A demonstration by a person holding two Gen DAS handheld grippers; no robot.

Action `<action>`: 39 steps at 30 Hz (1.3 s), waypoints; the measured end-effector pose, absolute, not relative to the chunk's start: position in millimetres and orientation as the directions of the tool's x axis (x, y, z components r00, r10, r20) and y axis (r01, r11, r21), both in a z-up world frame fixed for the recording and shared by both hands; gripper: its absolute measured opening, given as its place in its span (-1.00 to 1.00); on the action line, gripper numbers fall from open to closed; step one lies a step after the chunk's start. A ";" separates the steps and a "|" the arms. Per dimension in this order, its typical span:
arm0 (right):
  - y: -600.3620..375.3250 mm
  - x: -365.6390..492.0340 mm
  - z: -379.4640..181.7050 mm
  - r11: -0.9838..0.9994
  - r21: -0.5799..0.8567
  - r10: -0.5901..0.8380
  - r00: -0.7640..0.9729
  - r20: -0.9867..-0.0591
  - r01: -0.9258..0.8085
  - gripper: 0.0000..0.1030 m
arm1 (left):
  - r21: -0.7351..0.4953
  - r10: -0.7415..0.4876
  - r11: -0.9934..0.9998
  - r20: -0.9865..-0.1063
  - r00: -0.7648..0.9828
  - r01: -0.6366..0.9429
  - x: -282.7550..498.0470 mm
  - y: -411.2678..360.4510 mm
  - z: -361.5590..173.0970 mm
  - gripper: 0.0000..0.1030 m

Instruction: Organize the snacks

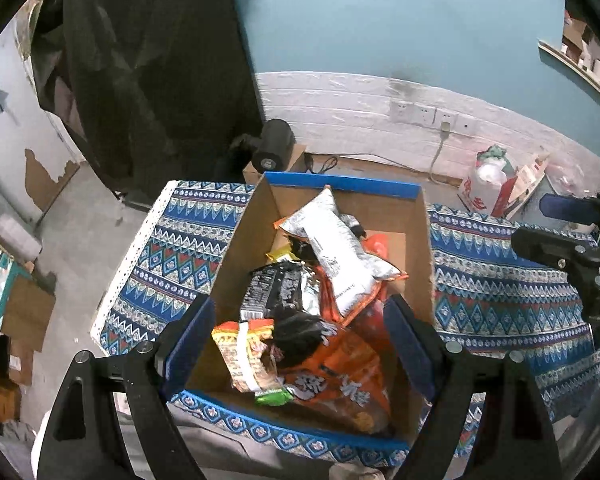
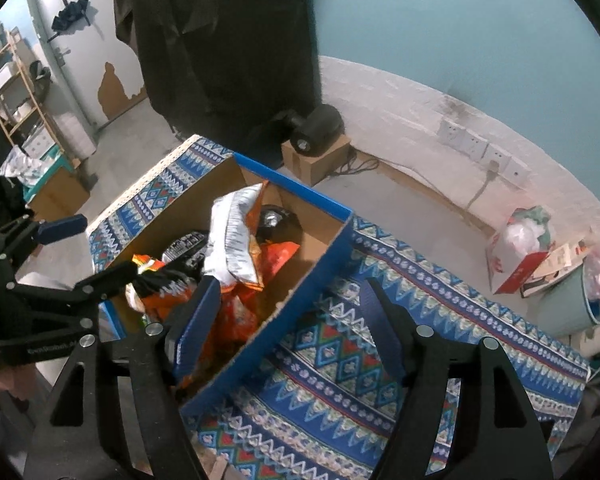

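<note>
Both grippers share one build. The left gripper (image 1: 300, 344) has matte black triangular frames with cut-out windows, round silver screw heads at the pivots and flat blue pads (image 1: 192, 336) lining the jaws. The right gripper (image 2: 288, 332) matches; pale lettering marks a black strap.

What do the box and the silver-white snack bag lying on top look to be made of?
Box: cardboard, matte brown inside, with a blue printed outside.
Silver-white snack bag: probably metallised plastic film; shiny, crinkled, puffed, with crimped ends.
</note>
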State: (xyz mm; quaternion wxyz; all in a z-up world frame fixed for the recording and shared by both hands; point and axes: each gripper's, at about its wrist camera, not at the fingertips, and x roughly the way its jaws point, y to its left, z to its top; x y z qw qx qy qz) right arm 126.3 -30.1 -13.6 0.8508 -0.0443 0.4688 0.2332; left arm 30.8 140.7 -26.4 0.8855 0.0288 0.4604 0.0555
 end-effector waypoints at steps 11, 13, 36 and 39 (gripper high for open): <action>-59.4 103.4 2.7 0.899 0.126 0.347 0.509 -0.787 -0.419 0.42 | 0.117 0.105 0.993 -0.781 0.615 -0.021 12.2 118.3 -6.7 0.80; -64.7 100.7 3.7 0.902 0.118 0.341 0.521 -0.783 -0.414 0.42 | 0.121 0.108 0.992 -0.778 0.619 -0.020 10.5 116.5 -5.0 0.84; -76.9 100.5 -14.0 0.902 0.111 0.331 0.502 -0.799 -0.418 0.43 | 0.189 0.137 0.982 -0.767 0.627 0.017 5.1 96.4 -4.6 0.87; -74.0 99.0 -13.4 0.899 0.108 0.332 0.502 -0.799 -0.424 0.43 | 0.189 0.139 0.982 -0.767 0.626 0.014 4.4 96.8 -3.9 0.87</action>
